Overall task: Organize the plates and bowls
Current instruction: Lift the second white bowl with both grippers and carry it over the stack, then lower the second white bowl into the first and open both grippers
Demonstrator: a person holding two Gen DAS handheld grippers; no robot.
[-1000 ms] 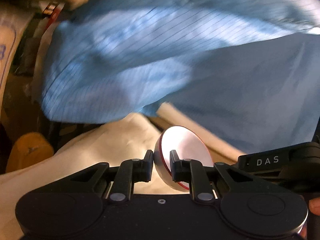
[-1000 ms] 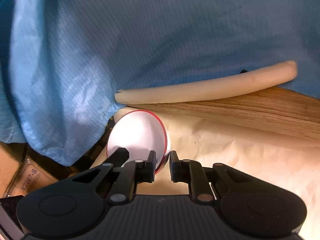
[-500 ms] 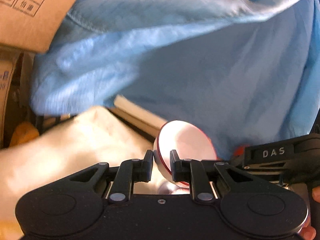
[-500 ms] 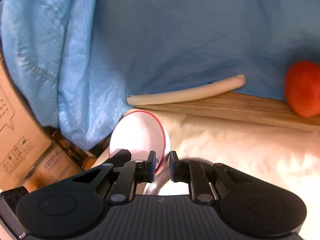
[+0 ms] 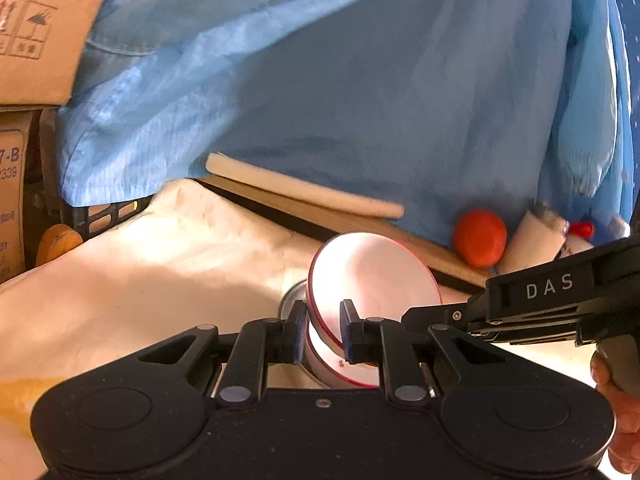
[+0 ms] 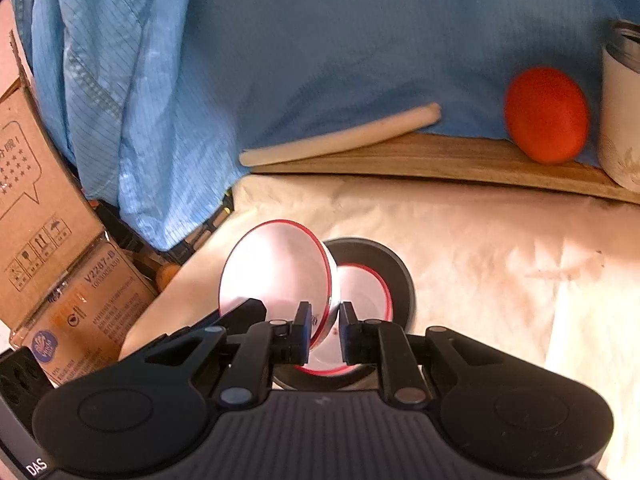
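Note:
A white bowl with a red rim (image 5: 372,276) hangs tilted above the cloth, held by both grippers. My left gripper (image 5: 323,334) is shut on its near rim. The right gripper (image 5: 408,315) reaches in from the right to the bowl's other side. In the right wrist view the same bowl (image 6: 276,272) sits in my right gripper (image 6: 323,332), shut on its rim, with the left gripper (image 6: 252,306) at its lower left. Just below lies a second red-rimmed white bowl (image 6: 366,292) inside a dark plate (image 6: 402,276).
A cream cloth (image 6: 480,240) covers the table, with a wooden edge (image 6: 440,156) beyond it. On that edge are a cream foam tube (image 6: 340,136), an orange-red ball (image 6: 546,114) and a white cup (image 6: 620,112). A person's blue garment (image 6: 320,40) fills the back. Cardboard boxes (image 6: 40,200) stand left.
Both grippers have carried the bowl sideways over the cloth, still gripping it. The dark plate with the second bowl, the orange-red ball and the cup have come into view.

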